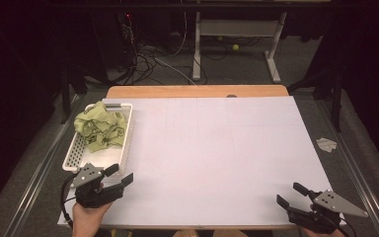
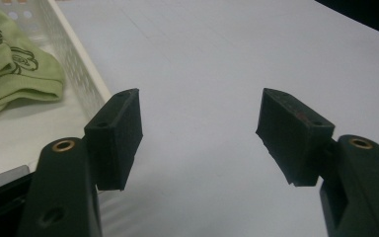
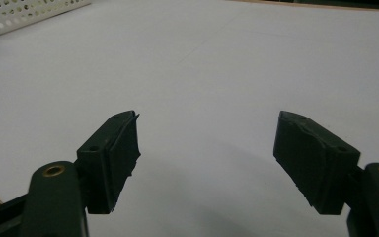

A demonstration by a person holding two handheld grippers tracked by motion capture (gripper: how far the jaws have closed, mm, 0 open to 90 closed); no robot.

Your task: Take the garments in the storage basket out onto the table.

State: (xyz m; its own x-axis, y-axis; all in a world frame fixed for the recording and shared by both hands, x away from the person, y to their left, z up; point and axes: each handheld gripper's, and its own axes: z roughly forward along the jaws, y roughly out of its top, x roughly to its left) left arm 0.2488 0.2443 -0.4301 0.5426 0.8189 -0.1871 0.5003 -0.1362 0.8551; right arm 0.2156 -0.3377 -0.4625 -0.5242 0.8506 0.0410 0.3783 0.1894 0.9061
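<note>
The room is dim, its edges falling into near black. A white sheet (image 1: 217, 153) covers most of a wooden table (image 1: 197, 91), lit from above. Grey carpet (image 1: 237, 69) lies beyond it, with tangled cables (image 1: 143, 57) at left and the white legs of a desk (image 1: 237, 29). A yellow ball (image 1: 235, 47) rests under that desk.

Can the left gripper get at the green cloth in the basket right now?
Probably yes: the left gripper is open beside the basket, and the green cloth lies uncovered on top.
</note>
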